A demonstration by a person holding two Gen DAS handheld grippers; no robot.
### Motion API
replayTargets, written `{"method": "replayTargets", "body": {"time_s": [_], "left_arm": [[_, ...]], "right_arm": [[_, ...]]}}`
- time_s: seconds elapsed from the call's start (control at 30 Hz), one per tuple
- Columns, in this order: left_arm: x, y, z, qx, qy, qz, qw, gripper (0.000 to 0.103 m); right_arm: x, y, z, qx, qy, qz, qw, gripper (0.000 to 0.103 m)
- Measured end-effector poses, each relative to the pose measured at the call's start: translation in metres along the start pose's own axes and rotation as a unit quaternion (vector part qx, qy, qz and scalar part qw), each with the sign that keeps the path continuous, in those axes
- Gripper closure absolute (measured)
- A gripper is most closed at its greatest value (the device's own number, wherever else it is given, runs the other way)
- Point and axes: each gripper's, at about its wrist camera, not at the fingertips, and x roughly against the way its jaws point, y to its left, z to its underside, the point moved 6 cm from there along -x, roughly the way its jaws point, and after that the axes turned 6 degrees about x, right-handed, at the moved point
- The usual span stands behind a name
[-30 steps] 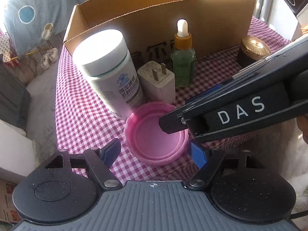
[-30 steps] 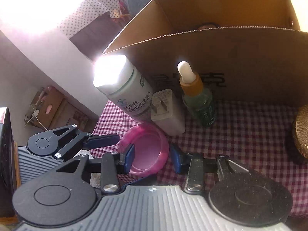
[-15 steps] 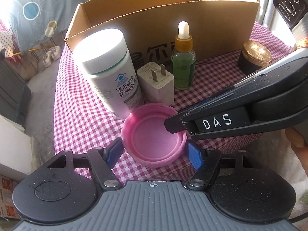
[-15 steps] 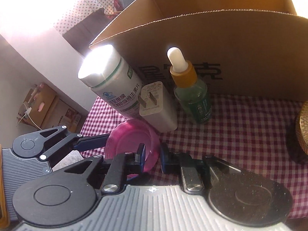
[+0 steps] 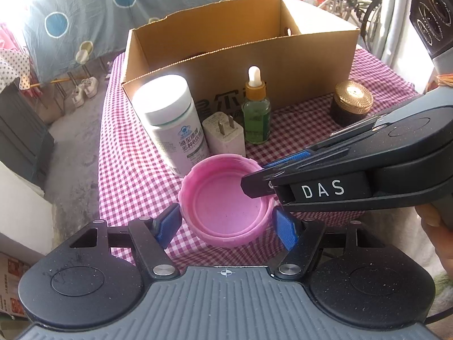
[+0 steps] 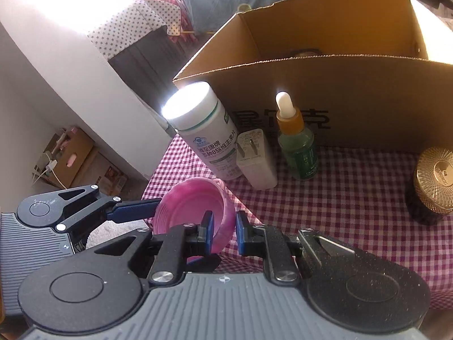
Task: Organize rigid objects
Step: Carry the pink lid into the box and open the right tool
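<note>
Lid point(image 5: 226, 206), pink, pinched at its 3 o'clock rim by my right gripper point(image 6: 223, 233), flanked by my wide left gripper point(image 5: 226, 223).

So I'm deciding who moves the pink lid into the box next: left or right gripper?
Right, probably. The right gripper already has its fingers astride the pink lid's rim, nearly closed. The left gripper is open, its pads outside the lid. The cardboard box stands open behind.

White bottle point(image 5: 172, 121), charger point(image 5: 225, 136) (touching) and dropper bottle point(image 5: 256, 113) block the cardboard box point(image 5: 283, 65) front.
</note>
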Motion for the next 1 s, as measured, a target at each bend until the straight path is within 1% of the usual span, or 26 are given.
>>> {"method": "replayTargets", "body": {"time_s": [0.23, 0.4, 0.53, 0.67, 0.77, 0.83, 0.9, 1.0], "left_arm": [[0.037, 0.0, -0.023, -0.013, -0.061, -0.016, 0.9979, 0.033], [0.056, -0.005, -0.05, -0.029, -0.111, -0.029, 0.993, 0.033], [0.066, -0.008, -0.076, -0.041, -0.143, -0.038, 0.9882, 0.033], [0.064, -0.011, -0.102, -0.053, -0.159, -0.038, 0.9852, 0.033], [0.06, -0.012, -0.118, -0.049, -0.153, -0.025, 0.9867, 0.033], [0.053, -0.012, -0.129, -0.047, -0.143, -0.013, 0.9885, 0.033], [0.043, -0.011, -0.141, -0.04, -0.127, 0.001, 0.9911, 0.033], [0.025, -0.005, -0.16, -0.02, -0.09, 0.03, 0.9953, 0.033]], "right_arm": [[0.042, 0.018, -0.02, 0.037, -0.061, 0.007, 0.997, 0.085], [0.071, 0.027, -0.047, 0.062, -0.108, 0.012, 0.992, 0.085], [0.089, 0.028, -0.073, 0.081, -0.14, 0.019, 0.987, 0.085], [0.099, 0.022, -0.1, 0.096, -0.153, 0.03, 0.983, 0.085], [0.099, 0.012, -0.121, 0.102, -0.15, 0.038, 0.983, 0.085], [0.094, 0.001, -0.136, 0.096, -0.138, 0.037, 0.985, 0.085], [0.088, -0.01, -0.149, 0.091, -0.126, 0.036, 0.987, 0.084], [0.073, -0.032, -0.171, 0.079, -0.097, 0.035, 0.992, 0.084]]}}
